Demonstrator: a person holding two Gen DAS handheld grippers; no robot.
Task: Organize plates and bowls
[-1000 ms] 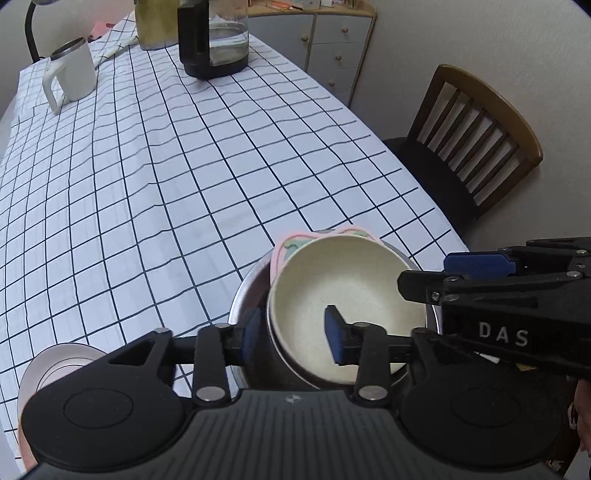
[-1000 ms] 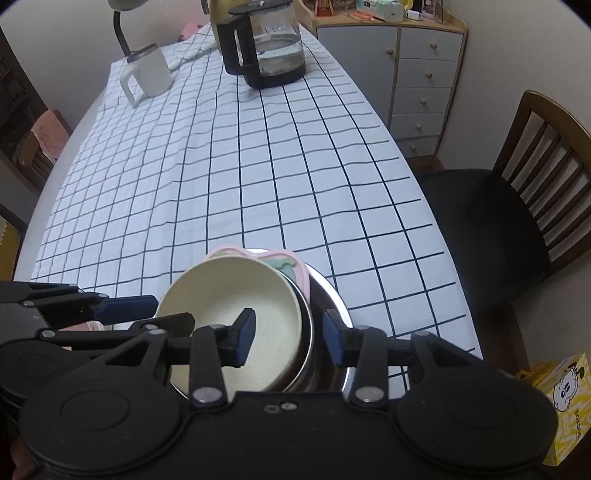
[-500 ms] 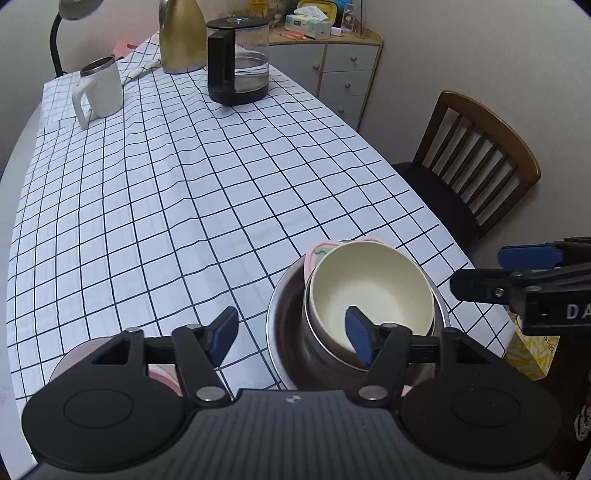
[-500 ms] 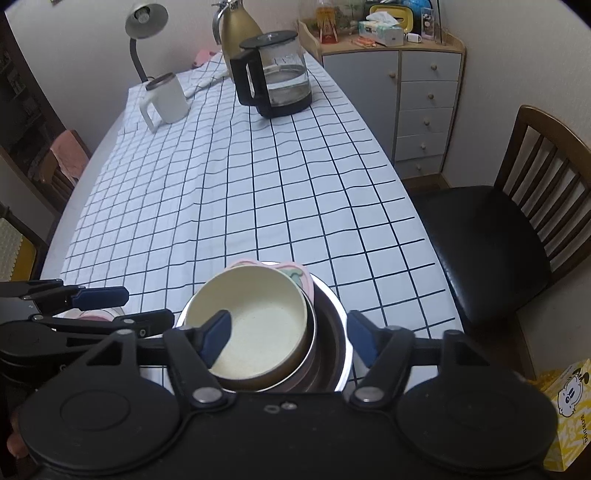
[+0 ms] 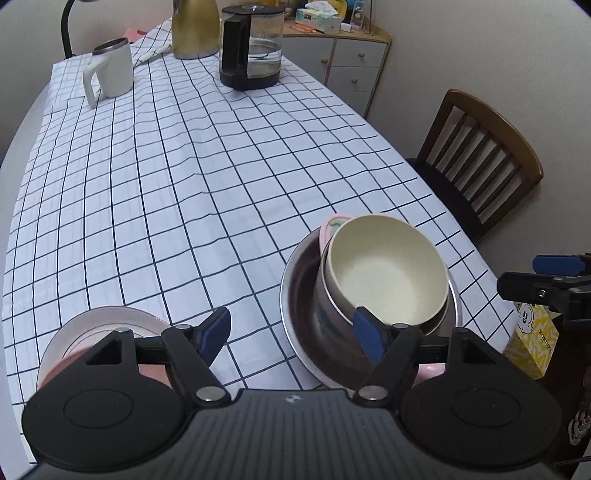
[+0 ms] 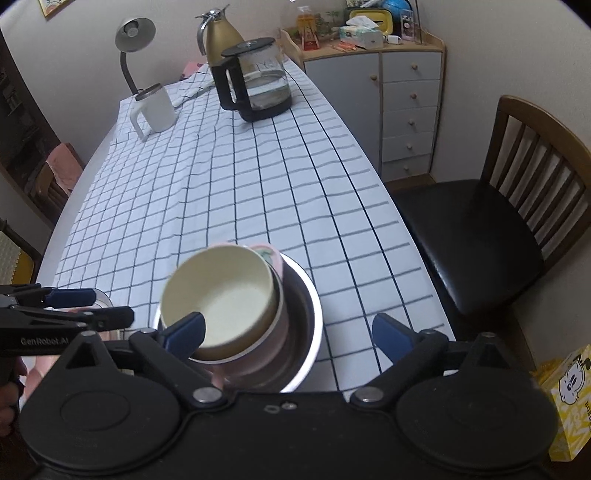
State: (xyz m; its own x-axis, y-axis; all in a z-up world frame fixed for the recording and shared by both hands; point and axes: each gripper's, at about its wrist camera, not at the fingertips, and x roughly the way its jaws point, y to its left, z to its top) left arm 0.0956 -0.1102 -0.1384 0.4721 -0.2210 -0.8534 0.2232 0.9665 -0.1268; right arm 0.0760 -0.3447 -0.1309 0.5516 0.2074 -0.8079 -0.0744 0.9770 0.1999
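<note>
A cream bowl (image 5: 388, 269) is nested in a steel bowl (image 5: 325, 295) and a pink bowl (image 5: 327, 227), all inside a wide steel bowl (image 5: 295, 295) at the table's near right edge. The stack also shows in the right wrist view, with the cream bowl (image 6: 221, 291) on top. A pink plate (image 5: 96, 328) lies at the near left corner. My left gripper (image 5: 291, 332) is open and empty, above and short of the stack. My right gripper (image 6: 288, 332) is open and empty, also raised over the stack.
A white mug (image 5: 110, 70), a gold thermos (image 5: 194, 29) and a glass coffee pot (image 5: 251, 48) stand at the table's far end. A wooden chair (image 6: 517, 206) is to the right. A yellow box (image 6: 569, 398) sits low at the right.
Both grippers have opened wider and pulled back and up from the bowl stack. The stack stays in place on the table.
</note>
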